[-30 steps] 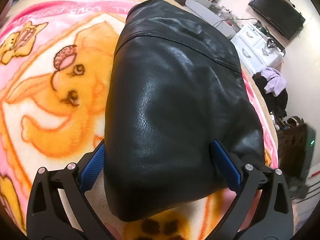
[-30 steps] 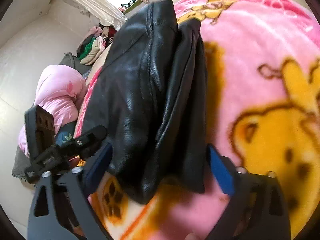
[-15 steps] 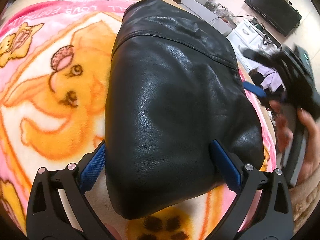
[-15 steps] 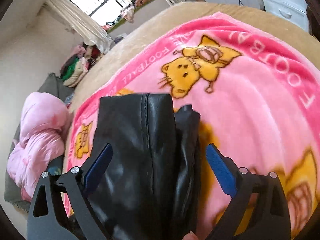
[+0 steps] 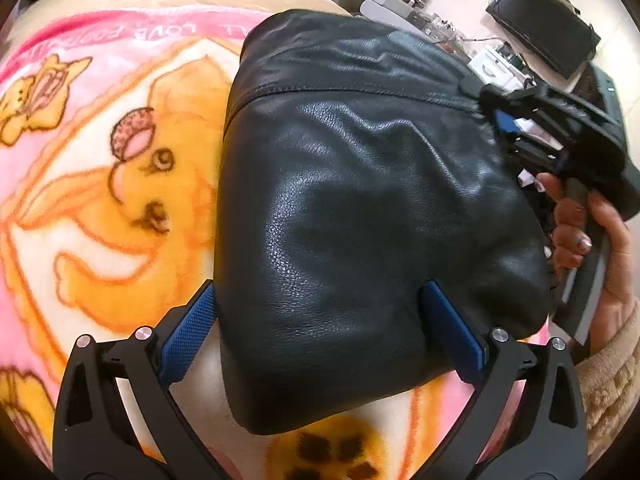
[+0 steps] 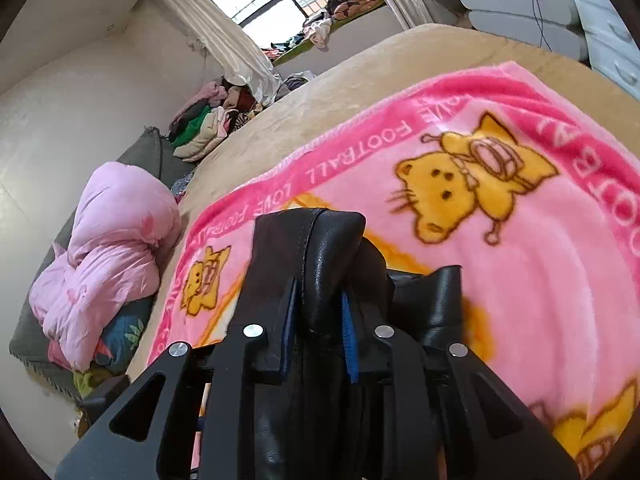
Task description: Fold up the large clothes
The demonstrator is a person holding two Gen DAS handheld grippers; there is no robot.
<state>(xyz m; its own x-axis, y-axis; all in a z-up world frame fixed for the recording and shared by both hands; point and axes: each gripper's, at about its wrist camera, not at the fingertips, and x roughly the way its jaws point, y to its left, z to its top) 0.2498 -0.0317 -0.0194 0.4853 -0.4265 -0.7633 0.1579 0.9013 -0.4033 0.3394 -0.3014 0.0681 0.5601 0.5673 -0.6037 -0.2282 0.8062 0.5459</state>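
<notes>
Fingers of right gripper (image 6: 318, 316) pinch an edge of the black leather jacket (image 5: 360, 208); left gripper (image 5: 320, 324) spread wide, straddling the folded bundle on the pink cartoon blanket (image 5: 100, 184). Keep pinch deep; leather probably slips.

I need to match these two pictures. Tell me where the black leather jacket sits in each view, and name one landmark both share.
Left wrist view: the black leather jacket fills the centre, folded, its near end between the open left gripper.
Right wrist view: the jacket sits at lower centre, a fold of it clamped in the right gripper.
Shared landmark: the pink cartoon blanket under the jacket.
</notes>
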